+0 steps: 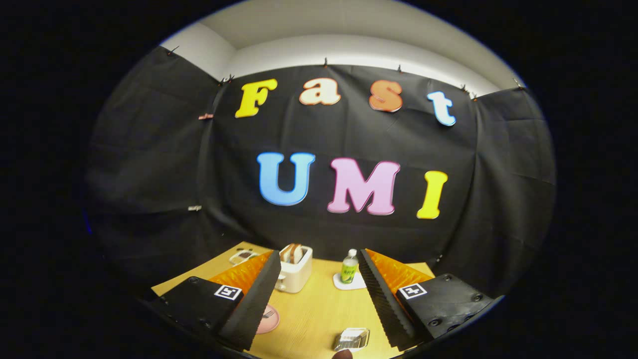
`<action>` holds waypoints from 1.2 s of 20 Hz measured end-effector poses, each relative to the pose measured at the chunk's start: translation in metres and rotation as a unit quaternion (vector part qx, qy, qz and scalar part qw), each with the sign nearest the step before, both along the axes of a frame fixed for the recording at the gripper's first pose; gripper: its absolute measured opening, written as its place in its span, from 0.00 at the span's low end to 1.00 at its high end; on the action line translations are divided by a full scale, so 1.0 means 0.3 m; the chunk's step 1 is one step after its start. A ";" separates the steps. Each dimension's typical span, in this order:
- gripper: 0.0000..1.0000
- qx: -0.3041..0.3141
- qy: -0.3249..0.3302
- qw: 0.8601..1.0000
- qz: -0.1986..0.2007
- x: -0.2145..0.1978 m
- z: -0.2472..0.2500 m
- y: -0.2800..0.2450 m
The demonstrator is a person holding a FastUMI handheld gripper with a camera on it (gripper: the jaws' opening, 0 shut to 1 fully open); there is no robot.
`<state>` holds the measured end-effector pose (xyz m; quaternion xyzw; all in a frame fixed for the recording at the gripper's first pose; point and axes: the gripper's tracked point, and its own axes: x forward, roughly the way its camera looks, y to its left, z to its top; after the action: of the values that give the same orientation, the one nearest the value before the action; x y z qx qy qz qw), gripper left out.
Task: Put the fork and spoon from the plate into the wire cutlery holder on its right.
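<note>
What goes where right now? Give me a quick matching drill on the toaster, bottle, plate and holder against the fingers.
Things:
1. toaster
2. bottle
3. plate
4. holder

Places:
A. on a white coaster, far side of the table
B. partly hidden behind the left finger
C. nearest, low between the open fingers
D. beyond the left fingertip, bread in its slots

Pairs: 1-D, 2-A, 3-B, 4-C. The gripper holds nothing.
</note>
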<state>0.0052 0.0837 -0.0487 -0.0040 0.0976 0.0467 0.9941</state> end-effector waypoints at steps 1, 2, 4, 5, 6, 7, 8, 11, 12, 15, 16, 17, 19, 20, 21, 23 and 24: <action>0.98 0.003 0.024 1.000 0.016 -0.005 -0.043 0.045; 0.98 0.007 0.053 0.998 0.035 -0.008 -0.086 0.097; 0.97 0.009 0.103 0.993 0.058 -0.005 -0.169 0.178; 0.98 0.012 0.135 0.989 0.066 -0.001 -0.231 0.214; 0.97 0.019 0.172 0.982 0.071 0.002 -0.294 0.248; 0.97 0.030 0.213 0.973 0.077 0.001 -0.368 0.294; 0.96 0.047 0.254 0.963 0.082 -0.005 -0.440 0.335; 0.91 0.092 0.344 0.932 0.071 0.015 -0.622 0.417; 0.91 0.107 0.370 0.921 0.064 0.022 -0.677 0.438; 0.91 0.140 0.442 0.885 0.048 0.033 -0.872 0.510; 0.88 0.141 0.462 0.874 0.045 0.032 -0.931 0.524; 0.87 0.140 0.483 0.863 0.041 0.028 -0.992 0.535; 0.88 0.146 0.509 0.848 0.025 0.037 -1.088 0.557; 0.85 0.147 0.522 0.840 0.016 0.036 -1.131 0.570; 0.79 0.149 0.533 0.833 0.009 0.035 -1.170 0.579; 0.76 0.151 0.563 0.813 -0.007 0.012 -1.250 0.597; 0.76 0.156 0.572 0.805 -0.013 0.002 -1.274 0.606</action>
<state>0.0058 0.2657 -0.4308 0.1801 0.6403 0.0423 0.7455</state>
